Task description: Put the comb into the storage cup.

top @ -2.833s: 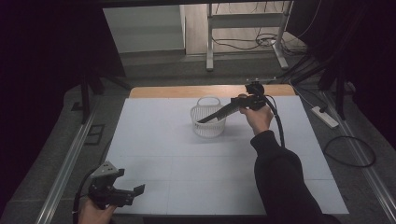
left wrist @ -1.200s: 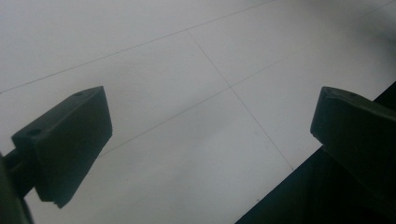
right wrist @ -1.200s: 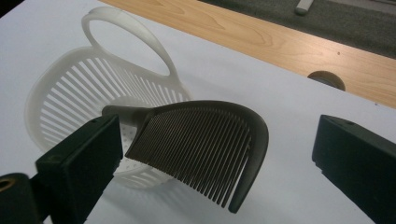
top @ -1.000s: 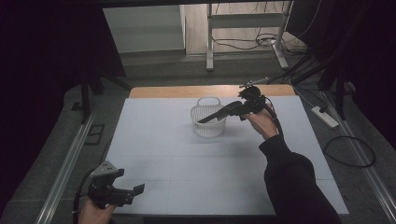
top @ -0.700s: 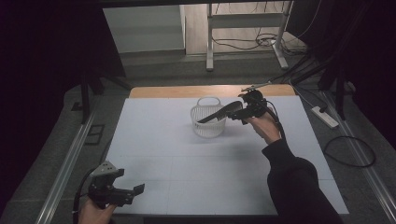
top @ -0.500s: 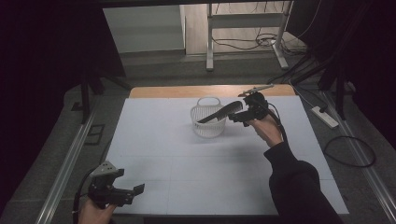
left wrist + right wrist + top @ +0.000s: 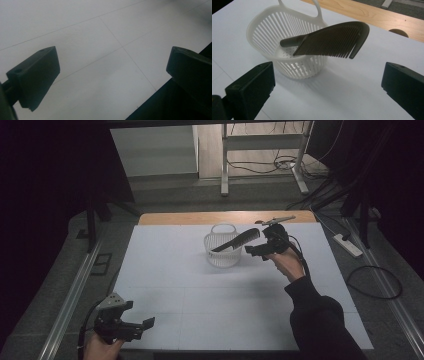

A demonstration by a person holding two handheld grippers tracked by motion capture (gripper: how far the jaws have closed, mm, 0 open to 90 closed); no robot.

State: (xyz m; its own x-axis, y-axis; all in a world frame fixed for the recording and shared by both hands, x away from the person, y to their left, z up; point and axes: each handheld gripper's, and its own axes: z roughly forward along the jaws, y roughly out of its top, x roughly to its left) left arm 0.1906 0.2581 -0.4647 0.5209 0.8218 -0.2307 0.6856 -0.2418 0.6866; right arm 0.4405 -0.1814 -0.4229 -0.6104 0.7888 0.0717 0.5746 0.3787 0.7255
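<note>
One dark comb [image 7: 332,40] lies propped in one white slatted basket [image 7: 287,42], its toothed end jutting past the rim. My right gripper [image 7: 261,251] sits just beside the basket, fingers spread wide and empty. My left gripper [image 7: 131,326], fingers also wide, hovers at the desk's [image 7: 200,295] near edge, bare white surface between them
</note>
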